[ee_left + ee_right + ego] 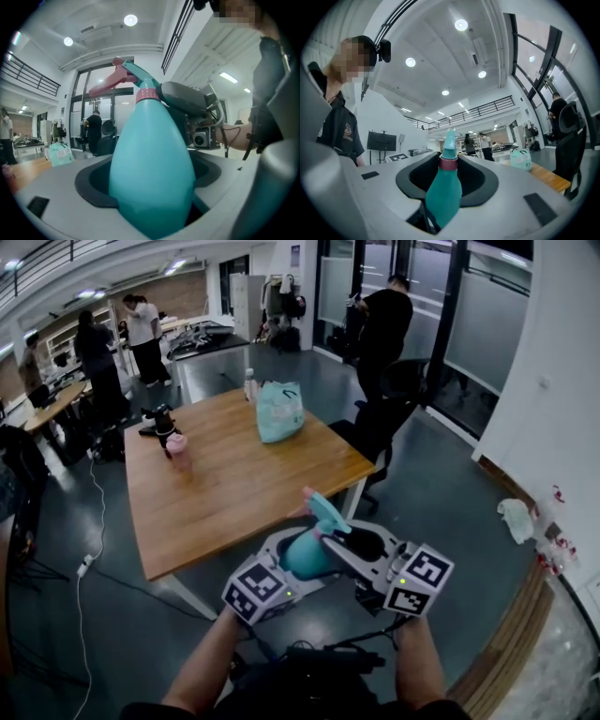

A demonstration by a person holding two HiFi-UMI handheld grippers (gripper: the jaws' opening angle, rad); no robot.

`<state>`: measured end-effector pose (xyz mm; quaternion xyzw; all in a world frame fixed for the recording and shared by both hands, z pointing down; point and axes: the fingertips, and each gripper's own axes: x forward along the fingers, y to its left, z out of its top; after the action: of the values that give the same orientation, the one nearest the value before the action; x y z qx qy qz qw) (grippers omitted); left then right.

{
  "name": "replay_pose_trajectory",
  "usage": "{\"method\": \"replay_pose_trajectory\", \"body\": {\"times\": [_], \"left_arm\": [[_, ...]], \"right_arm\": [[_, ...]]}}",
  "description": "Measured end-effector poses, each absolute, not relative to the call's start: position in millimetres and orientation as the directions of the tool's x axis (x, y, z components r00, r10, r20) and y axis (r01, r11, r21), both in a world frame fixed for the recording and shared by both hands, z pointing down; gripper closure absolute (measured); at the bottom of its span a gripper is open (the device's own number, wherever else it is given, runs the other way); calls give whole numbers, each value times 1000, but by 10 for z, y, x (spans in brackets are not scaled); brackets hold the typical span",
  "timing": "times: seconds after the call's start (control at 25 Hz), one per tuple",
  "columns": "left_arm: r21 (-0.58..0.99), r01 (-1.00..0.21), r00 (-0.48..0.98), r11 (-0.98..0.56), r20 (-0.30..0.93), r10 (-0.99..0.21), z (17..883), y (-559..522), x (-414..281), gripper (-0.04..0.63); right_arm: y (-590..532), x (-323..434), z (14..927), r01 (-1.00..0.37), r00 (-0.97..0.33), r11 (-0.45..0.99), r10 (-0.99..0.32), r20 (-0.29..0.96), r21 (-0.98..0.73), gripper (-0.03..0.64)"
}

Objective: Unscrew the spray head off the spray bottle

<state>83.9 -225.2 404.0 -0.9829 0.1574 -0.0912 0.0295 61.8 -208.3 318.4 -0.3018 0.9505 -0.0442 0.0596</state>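
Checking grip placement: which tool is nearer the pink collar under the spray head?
Right. The right tool closes around the pink collar; the left tool grips the spray bottle lower down, on its body.

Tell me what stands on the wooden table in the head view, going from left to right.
pink cup → small white bottle → pale teal bag
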Motion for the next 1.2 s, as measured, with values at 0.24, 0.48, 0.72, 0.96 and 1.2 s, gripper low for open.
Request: {"method": "replay_pose_trajectory", "body": {"times": [0.24, 0.48, 0.72, 0.96, 1.2], "left_arm": [[-32, -159, 976, -987, 148, -162, 4016, -2021, 860, 153], [14, -207, 974, -978, 93, -205, 4021, -2103, 834, 153], [-24, -399, 910, -917, 117, -399, 4105, -2403, 767, 152], [-46, -473, 864, -880, 171, -474, 4219, -2532, 784, 153], [-44, -483, 853, -874, 204, -481, 4322, -2537, 791, 153]], "right_arm": [[-1945, 590, 3148, -437, -890, 894, -445, -100, -97, 488], [-2013, 600, 3164, -502, -850, 858, -513, -122, -110, 469], [-2157, 614, 3274, -603, -784, 785, -616, -79, -138, 443], [-2263, 580, 3411, -644, -753, 742, -658, -19, -184, 448], [-2315, 589, 3489, -679, -720, 704, -694, 3, -206, 475]]}}
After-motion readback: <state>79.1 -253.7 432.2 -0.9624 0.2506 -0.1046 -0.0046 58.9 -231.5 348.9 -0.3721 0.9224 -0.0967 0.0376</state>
